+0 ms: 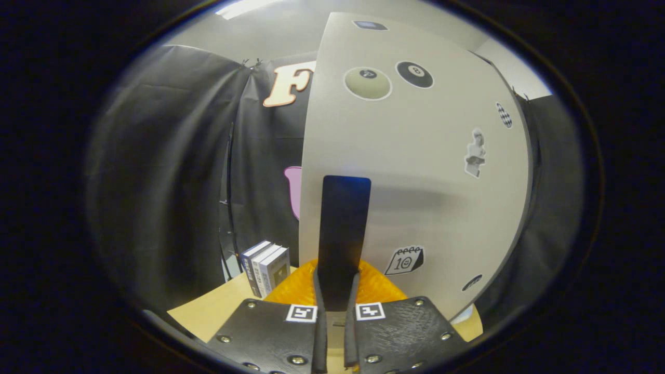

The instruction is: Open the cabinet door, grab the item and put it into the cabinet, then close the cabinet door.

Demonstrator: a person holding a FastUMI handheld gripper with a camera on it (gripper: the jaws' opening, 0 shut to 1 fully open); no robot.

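Observation:
A white cabinet door with several stickers rises right ahead of me, its left edge free. A dark flat handle stands upright on the door near that edge. My gripper is shut on the handle's lower end, with one finger pressed on each side of it. Several boxes stand upright together on the wooden table, to the left of the door and beyond my fingers.
The black booth cloth hangs behind and to the left of the cabinet, and more cloth sits to the door's right. The wooden tabletop runs under the fingers toward the boxes.

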